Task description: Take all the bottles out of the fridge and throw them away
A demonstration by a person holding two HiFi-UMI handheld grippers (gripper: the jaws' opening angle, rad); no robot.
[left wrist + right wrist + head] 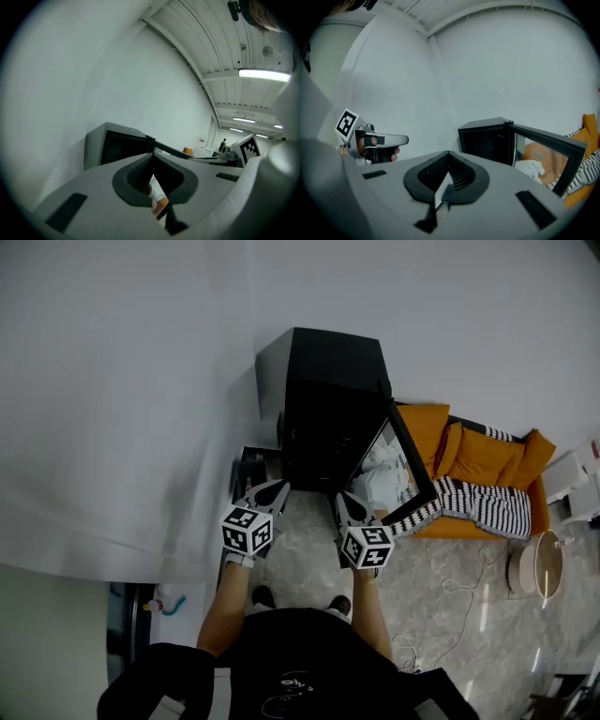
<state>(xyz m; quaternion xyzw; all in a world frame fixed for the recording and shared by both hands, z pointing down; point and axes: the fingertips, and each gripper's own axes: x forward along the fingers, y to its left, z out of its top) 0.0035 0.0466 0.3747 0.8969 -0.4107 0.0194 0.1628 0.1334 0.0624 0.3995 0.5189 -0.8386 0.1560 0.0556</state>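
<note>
**Head view.** Observed left gripper (275, 487) and right gripper (343, 498) held out side by side, both aimed at the fridge (323, 362) and short of its front. Judged this an approach stance for reaching in. Noted door (412, 465) swung wide to the right, exposing the cavity. Found the cavity too dark to make out any bottles. Saw an orange sofa (478, 456) behind the door.

**Left gripper view.** Read the jaws as meeting at the tips, with nothing between them. Saw fridge (117, 145) ahead, interior black, no contents legible.

**Right gripper view.** Read the jaws as closed tip to tip, empty. Looked into fridge (487, 138) past door (548, 140): could not discern shelves or bottles. Judged that both tools need opening before any grasp.
</note>
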